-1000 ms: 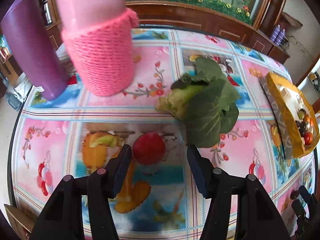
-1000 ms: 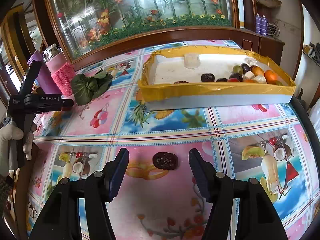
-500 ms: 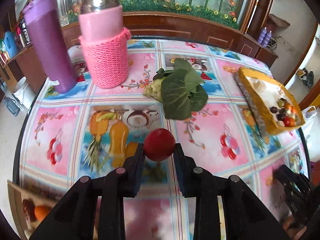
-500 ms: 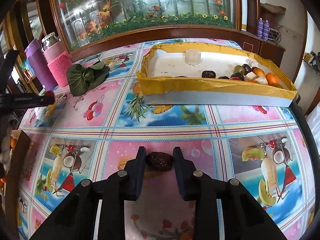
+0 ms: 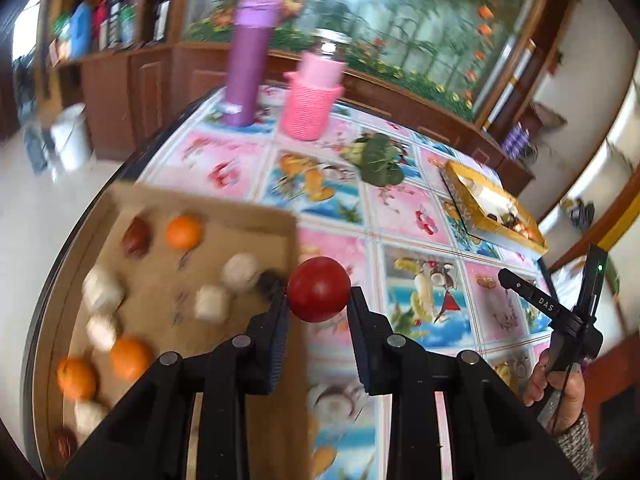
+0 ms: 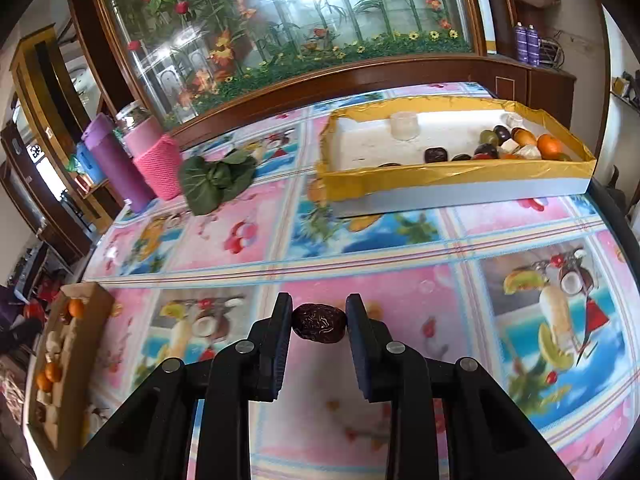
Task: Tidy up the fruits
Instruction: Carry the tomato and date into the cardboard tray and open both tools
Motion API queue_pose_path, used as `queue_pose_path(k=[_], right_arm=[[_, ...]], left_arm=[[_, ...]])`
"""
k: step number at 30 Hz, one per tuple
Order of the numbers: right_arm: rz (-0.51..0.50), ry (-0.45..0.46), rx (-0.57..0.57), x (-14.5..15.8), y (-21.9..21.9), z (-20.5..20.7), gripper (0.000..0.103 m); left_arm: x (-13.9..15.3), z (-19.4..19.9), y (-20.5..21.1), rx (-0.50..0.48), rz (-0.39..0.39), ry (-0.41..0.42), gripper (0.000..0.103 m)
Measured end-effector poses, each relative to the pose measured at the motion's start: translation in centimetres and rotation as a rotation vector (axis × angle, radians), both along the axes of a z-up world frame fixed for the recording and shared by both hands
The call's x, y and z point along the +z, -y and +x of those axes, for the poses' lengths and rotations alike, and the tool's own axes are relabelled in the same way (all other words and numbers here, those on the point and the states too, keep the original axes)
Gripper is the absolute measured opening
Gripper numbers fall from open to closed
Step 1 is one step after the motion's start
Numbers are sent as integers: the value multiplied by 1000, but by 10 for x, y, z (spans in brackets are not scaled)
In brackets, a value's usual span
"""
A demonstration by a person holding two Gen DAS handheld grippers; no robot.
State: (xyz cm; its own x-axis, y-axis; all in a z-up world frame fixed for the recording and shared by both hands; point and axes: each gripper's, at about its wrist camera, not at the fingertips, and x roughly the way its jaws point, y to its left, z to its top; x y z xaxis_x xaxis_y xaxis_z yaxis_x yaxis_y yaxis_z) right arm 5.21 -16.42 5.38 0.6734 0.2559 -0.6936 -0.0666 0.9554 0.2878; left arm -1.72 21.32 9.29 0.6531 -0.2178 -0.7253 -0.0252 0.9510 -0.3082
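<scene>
The desk [image 6: 400,240] carried two boxes, a brown cardboard tray [image 5: 200,208] at the left edge holding four oranges, about six pale lumps and two dark red fruits, and a yellow-rimmed white box [image 6: 460,176] far to the right with a mixed heap. The left gripper [image 5: 318,300] had its jaws clamped on one red round fruit [image 5: 318,289], held above the tray's right rim, so the tray lay just left of it. The right gripper [image 6: 319,322] pinched one wrinkled dark date [image 6: 319,323], long axis across the jaws, well short of the white box.
</scene>
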Motion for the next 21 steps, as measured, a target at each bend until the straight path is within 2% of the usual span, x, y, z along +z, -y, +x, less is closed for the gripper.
queue_pose_path(k=[2, 5, 10, 16, 21], right_arm=[[2, 12, 30, 7, -13, -12, 29], [3, 19, 96, 15, -43, -33, 30], [26, 5, 221, 24, -101, -60, 30], [38, -6, 418, 34, -193, -82, 30], [-7, -16, 532, 27, -263, -89, 30]], left_arm=[[-4, -19, -19, 45, -12, -5, 28], [-13, -45, -44, 122, 11, -20, 28], [-26, -72, -63, 192, 142, -12, 28], [-42, -90, -78, 178, 136, -30, 29], [-51, -94, -81, 154, 116, -36, 29]])
